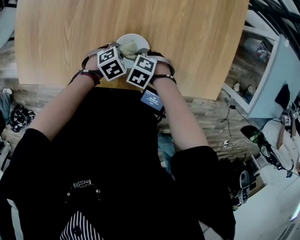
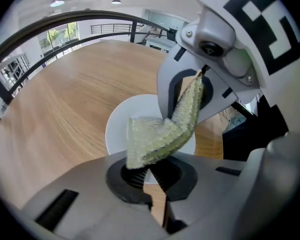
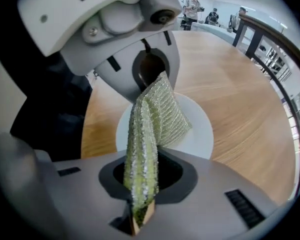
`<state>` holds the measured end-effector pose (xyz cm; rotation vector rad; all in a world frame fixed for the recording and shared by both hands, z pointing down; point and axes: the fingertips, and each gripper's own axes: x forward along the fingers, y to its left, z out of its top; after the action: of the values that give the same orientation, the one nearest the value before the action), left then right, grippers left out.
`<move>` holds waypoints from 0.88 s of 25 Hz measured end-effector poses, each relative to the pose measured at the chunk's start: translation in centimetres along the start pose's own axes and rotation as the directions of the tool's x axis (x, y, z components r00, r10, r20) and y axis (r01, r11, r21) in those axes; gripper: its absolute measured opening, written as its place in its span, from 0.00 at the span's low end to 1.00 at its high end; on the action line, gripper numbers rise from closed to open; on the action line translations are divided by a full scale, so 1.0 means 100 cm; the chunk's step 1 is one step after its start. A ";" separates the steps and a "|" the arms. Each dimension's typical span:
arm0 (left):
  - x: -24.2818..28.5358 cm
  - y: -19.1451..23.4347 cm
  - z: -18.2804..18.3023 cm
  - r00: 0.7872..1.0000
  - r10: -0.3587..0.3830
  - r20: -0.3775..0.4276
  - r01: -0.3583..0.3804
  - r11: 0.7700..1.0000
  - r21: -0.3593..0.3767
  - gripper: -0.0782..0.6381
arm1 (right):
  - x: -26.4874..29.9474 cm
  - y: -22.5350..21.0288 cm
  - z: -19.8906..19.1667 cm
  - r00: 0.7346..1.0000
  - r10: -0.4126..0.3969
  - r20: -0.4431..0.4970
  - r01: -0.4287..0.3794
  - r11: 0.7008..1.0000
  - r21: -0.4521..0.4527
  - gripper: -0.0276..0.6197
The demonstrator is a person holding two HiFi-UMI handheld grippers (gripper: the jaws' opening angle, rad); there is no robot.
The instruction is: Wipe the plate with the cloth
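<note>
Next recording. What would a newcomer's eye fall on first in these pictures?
The green cloth stands out first, strung between the two grippers. The left claw and the right claw each pinch one end, and they face each other closely. Directly below the cloth sits a white plate, on the person's side of the wooden table.

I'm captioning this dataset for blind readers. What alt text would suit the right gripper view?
The right gripper has its jaws shut on one end of a yellow-green cloth, which stretches up to the left gripper facing it. A white plate lies under the cloth on a wooden table.
</note>
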<state>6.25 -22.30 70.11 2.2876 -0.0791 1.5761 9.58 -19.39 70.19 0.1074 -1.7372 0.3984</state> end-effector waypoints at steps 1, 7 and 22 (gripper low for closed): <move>0.001 0.000 0.001 1.000 -0.001 -0.003 0.001 1.000 0.001 0.10 | 0.001 0.007 -0.001 0.999 0.038 0.015 -0.038 0.999 0.003 0.12; 0.002 -0.004 -0.004 1.000 0.007 -0.020 -0.006 0.998 0.056 0.10 | 0.001 0.003 -0.003 0.998 0.057 0.018 -0.057 0.998 0.005 0.12; 0.004 -0.001 -0.001 0.999 -0.019 -0.037 0.022 0.997 0.071 0.10 | 0.004 0.015 0.000 0.992 0.117 0.049 -0.123 0.983 0.138 0.12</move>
<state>6.34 -22.13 70.50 2.3049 0.0101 1.6342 9.06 -17.92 70.25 0.1131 -1.7597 0.6110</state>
